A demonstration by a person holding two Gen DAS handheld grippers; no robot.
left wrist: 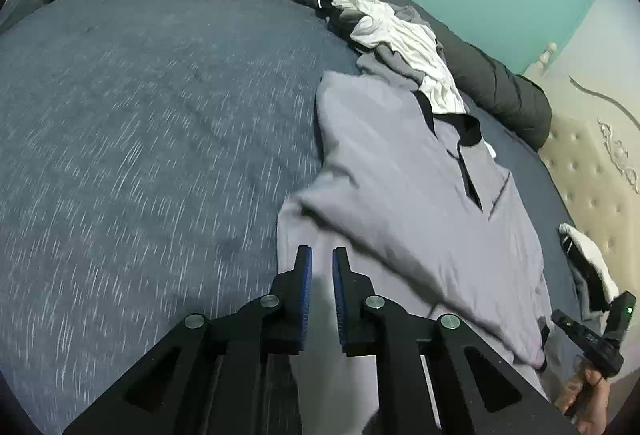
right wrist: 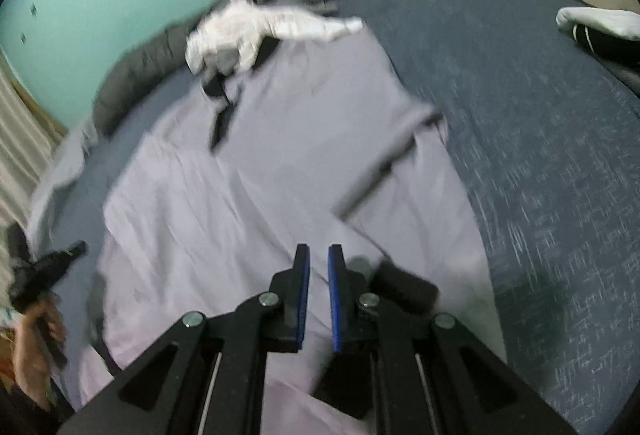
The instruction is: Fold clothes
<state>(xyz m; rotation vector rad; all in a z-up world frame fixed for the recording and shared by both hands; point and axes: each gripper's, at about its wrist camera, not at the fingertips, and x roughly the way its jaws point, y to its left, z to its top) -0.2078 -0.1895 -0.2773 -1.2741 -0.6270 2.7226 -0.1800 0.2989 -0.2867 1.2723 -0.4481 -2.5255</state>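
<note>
Black hand-held gripper (left wrist: 321,255), blue pads (left wrist: 306,287), silver screws.

My grey polo shirt (left wrist: 404,171) lies spread on bed, black collar and placket at far end, one side folded over onto body. Beyond collar, crumpled white garment (left wrist: 404,47) heaped on grey clothing. Another white-and-black piece (right wrist: 600,31) lies well apart.

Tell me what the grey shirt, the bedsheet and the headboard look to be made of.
Grey shirt: soft matte knit, probably cotton jersey; it drapes and creases. Bedsheet: heathered blue woven or knit cloth with pale flecks. Headboard: cream tufted padding, slight sheen, perhaps faux leather.
</note>
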